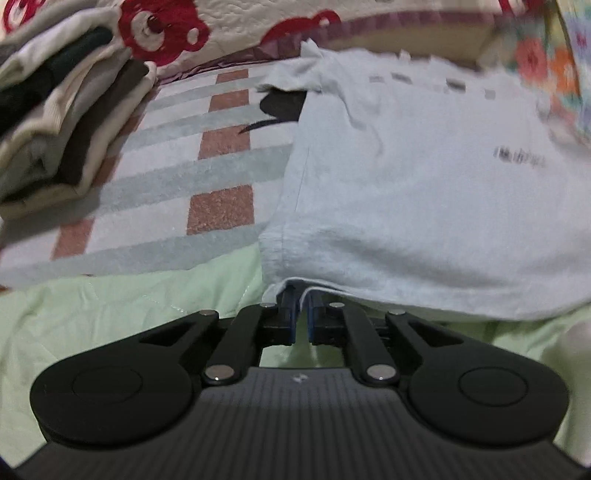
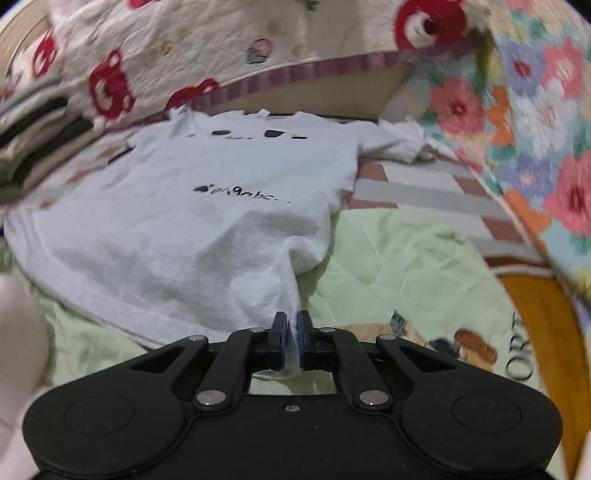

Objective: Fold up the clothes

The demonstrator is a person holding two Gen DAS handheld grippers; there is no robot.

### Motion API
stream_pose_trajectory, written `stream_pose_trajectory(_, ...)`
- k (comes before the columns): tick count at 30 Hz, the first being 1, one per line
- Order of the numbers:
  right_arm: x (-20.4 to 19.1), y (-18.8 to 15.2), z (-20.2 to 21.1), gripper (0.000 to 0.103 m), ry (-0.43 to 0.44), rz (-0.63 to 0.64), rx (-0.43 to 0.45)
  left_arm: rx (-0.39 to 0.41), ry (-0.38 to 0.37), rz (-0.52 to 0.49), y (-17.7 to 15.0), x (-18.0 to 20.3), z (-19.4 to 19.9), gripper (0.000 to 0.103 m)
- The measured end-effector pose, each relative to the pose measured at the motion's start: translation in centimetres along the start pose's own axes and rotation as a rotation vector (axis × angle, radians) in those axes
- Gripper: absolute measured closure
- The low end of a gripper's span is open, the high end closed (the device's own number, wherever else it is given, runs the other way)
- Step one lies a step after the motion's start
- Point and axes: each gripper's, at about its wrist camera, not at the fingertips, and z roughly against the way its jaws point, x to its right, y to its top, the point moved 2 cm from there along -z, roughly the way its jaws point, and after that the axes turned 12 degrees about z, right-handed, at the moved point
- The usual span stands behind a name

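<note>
Each camera is sitting low on its own hand-held gripper and is looking forward along the two fingers, very close above the bed. The left wrist view is facing over the left hand-held gripper (image 1: 301, 321) toward the white T-shirt (image 1: 424, 192), which is filling the right half, with a stack of folded clothes (image 1: 66, 122) at its far left. The right wrist view is looking over the right hand-held gripper (image 2: 291, 332) at the same T-shirt (image 2: 207, 221) from its other bottom corner. Both views are sharing the shirt, the striped blanket (image 1: 177, 177) (image 2: 424, 184) and the bear-print quilt (image 1: 229, 26) (image 2: 177, 55) behind.
</note>
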Motion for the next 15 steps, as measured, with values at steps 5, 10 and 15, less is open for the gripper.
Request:
stream_pose_trajectory(5, -0.9, 0.3, 0.2, 0.079, -0.035, 0.075, -0.023, 0.005, -0.036, 0.026, 0.2, -0.5, 0.4, 0.096)
stream_pose_trajectory(10, -2.0, 3.6, 1.3, 0.078, -0.037, 0.145, 0.035, -0.016, -0.044, 0.065, -0.6, -1.0, 2.8, 0.096)
stream_pose_trajectory(15, -6.4, 10.9, -1.7, 0.088, 0.275, 0.247, 0.055, -0.005, -0.117, 0.163, 0.3, -1.8, 5.1, 0.095)
